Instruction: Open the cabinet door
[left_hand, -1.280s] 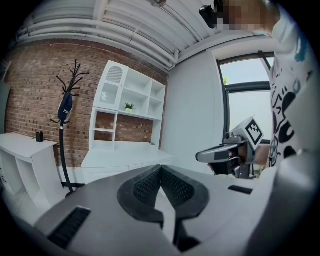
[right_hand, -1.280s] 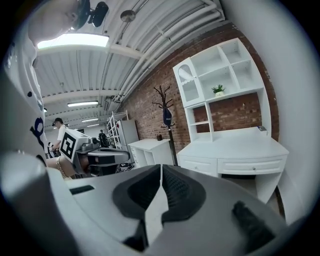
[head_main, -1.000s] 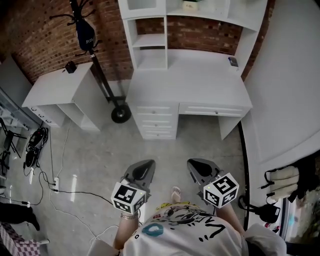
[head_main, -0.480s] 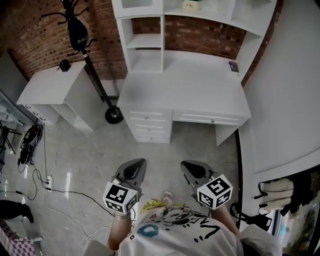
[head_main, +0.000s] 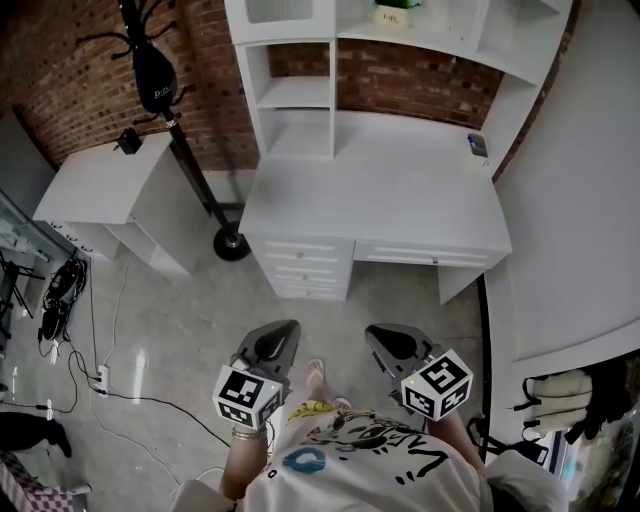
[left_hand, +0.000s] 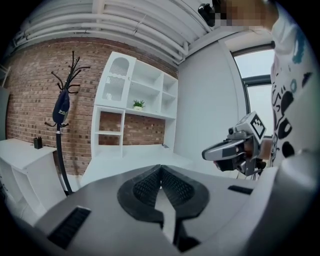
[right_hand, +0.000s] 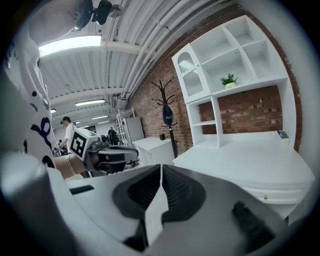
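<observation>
A white desk (head_main: 375, 195) with a shelf unit stands ahead of me. The unit's cabinet door with an arched pane (left_hand: 119, 75) (right_hand: 189, 67) is at its top left and looks closed. In the head view only its lower edge (head_main: 275, 8) shows. My left gripper (head_main: 283, 333) (left_hand: 160, 167) and right gripper (head_main: 378, 335) (right_hand: 161, 167) are held side by side over the floor, well short of the desk. Both are shut with nothing between the pads. Each shows in the other's view: the right gripper (left_hand: 205, 154), the left gripper (right_hand: 135, 150).
A black coat rack (head_main: 175, 120) with a dark bag stands left of the desk, beside a low white cabinet (head_main: 100, 180). Drawers (head_main: 305, 270) face me. Cables (head_main: 110, 370) lie on the floor at left. A white wall (head_main: 590, 200) runs along the right. A small plant (head_main: 397, 12) sits on a shelf.
The desk has come lower and a little nearer in the head view as I step toward it. Both grippers travel along, still shut and side by side.
</observation>
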